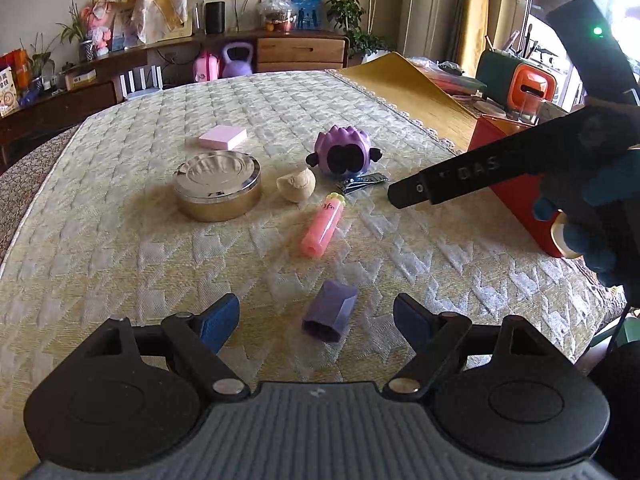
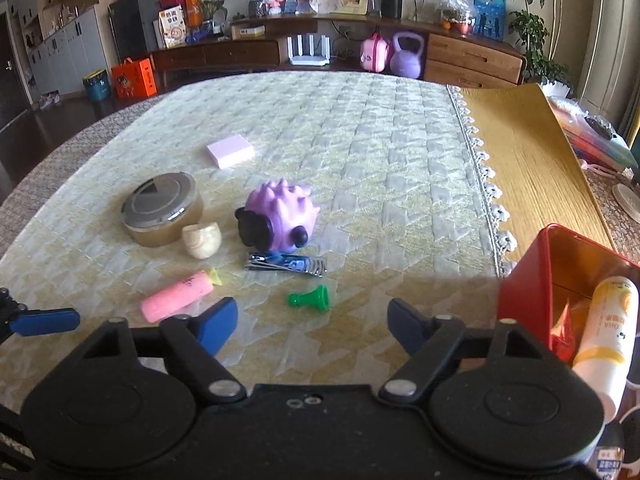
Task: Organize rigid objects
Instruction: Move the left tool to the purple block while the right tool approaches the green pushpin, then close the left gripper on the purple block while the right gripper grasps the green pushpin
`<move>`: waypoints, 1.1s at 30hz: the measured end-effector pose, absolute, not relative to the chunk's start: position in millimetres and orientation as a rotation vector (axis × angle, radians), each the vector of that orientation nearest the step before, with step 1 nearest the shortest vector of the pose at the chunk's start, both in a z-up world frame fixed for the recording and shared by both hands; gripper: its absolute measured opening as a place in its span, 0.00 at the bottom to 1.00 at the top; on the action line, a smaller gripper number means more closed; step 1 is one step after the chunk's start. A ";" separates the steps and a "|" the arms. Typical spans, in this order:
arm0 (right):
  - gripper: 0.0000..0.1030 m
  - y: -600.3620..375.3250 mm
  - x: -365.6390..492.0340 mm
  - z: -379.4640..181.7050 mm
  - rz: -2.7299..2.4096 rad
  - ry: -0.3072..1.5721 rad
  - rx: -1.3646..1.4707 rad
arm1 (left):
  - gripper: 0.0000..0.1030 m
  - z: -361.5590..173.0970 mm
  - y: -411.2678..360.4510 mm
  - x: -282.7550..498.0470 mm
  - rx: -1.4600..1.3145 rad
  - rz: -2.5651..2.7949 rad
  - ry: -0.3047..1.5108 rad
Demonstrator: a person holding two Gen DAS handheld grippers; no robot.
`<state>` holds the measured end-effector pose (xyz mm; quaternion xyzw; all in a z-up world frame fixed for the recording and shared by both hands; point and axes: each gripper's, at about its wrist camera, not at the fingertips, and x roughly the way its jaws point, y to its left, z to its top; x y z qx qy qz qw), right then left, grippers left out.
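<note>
**Small hard things, one red tin to fill**

Now we have both tools hovering over the quilted tablecloth (image 2: 380, 128), jaws spread wide and holding nothing. Our left gripper (image 1: 316, 316) frames a purple faceted cap (image 1: 330, 312) lying on its side just ahead of the fingertips. Our right gripper (image 2: 312, 320) looks at a green chess pawn (image 2: 310, 300) tipped over, close in front of it.

Farther out lie a pink tube (image 1: 323, 226), a nail clipper (image 2: 286, 265), a cream shell-like piece (image 2: 201, 240), a spiky purple toy (image 2: 278, 218), a round gold tin (image 2: 163, 214) with a mirrored lid, and a pink block (image 2: 231, 151). The red box (image 2: 524, 296) stands at the right edge of the cloth and already holds a white and yellow bottle (image 2: 604, 336).

We judge the pawn and cap light, stiff and smooth, apt to roll or squirt out, so we would pinch each across its middle. The clipper is thin and flat; take it by its long edges. The tin's lid looks slippery and may be too wide for the jaws.

Readable writing is scant: "DAS" on the right tool's black arm, and "DHA" on the bottle, seen upside down. Dark scribbles on the pink tube cannot be made out.
</note>
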<state>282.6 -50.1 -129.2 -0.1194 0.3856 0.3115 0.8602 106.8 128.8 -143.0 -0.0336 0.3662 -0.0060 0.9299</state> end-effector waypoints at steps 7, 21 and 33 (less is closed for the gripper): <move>0.56 -41.5 287.1 -137.0 0.667 0.819 -0.266 | 0.76 -147.2 125.8 109.3 -0.048 -0.016 0.756; 0.39 -36.0 287.9 -140.2 0.678 0.821 -0.276 | 0.32 -144.3 117.6 109.6 0.001 -0.032 0.748; 0.22 -43.7 278.1 -135.5 0.671 0.805 -0.271 | 0.20 -143.4 116.7 110.3 -0.009 -0.026 0.760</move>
